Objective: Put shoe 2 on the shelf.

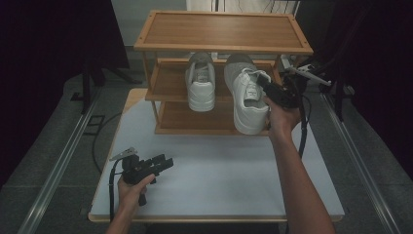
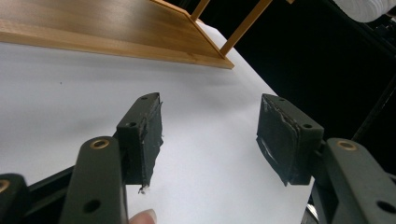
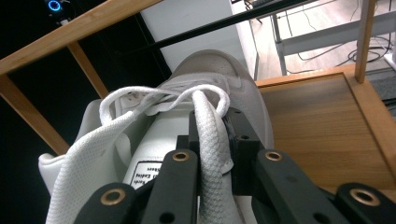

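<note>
Right gripper [image 3: 212, 140] pinches the white shoe's [image 1: 247, 97] collar — its tongue label [image 3: 148, 173] too small to read; left gripper [image 2: 210, 135] gapes open over the table [image 2: 70, 93].

I see a shoe rack [image 1: 223, 31] at the back of the surface [image 1: 219, 180]. On its middle shelf, one sneaker [image 1: 200, 80] sits left of another sneaker [image 1: 246, 95], whose heel overhangs the front.

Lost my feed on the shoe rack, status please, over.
Right gripper shut on right sneaker tongue, shoe tilted, at the middle shelf. Left gripper open, empty, over table. Left sneaker shelved alongside.
</note>
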### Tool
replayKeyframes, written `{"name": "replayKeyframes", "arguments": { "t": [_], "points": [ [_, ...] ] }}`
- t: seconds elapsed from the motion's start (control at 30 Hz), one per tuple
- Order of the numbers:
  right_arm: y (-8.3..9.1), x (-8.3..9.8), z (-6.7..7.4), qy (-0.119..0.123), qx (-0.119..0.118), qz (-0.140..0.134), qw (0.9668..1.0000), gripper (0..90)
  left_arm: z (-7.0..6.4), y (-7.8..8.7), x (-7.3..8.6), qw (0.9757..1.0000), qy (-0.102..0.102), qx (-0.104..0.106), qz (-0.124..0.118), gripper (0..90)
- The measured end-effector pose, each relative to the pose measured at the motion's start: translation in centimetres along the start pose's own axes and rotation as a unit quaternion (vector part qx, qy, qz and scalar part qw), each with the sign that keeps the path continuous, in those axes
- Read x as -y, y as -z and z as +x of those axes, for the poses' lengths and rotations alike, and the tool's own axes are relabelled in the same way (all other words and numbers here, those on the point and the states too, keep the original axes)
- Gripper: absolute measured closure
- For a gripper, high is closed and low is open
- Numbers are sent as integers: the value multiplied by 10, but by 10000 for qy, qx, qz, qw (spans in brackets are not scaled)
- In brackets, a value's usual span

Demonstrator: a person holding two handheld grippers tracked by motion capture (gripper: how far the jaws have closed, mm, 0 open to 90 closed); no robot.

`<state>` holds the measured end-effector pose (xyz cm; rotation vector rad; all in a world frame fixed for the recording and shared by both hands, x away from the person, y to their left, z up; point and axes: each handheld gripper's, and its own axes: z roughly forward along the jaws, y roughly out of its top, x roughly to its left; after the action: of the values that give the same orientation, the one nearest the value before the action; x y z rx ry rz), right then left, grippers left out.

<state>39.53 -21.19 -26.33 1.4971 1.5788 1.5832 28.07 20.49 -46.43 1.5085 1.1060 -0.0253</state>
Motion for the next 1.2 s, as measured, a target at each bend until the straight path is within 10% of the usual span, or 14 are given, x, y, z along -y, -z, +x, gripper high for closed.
{"name": "replayKeyframes", "arguments": {
  "t": [0.87, 1.2],
  "points": [
    [-59, 4, 14, -284, 364, 14, 9989, 804, 1, 2, 0, 10000, 24, 14, -42, 405],
    [-73, 7, 9, -338, 52, 188, 9992, 668, 1, 1, 1, 10000, 5, 14, -27, 406]
  ]
}}
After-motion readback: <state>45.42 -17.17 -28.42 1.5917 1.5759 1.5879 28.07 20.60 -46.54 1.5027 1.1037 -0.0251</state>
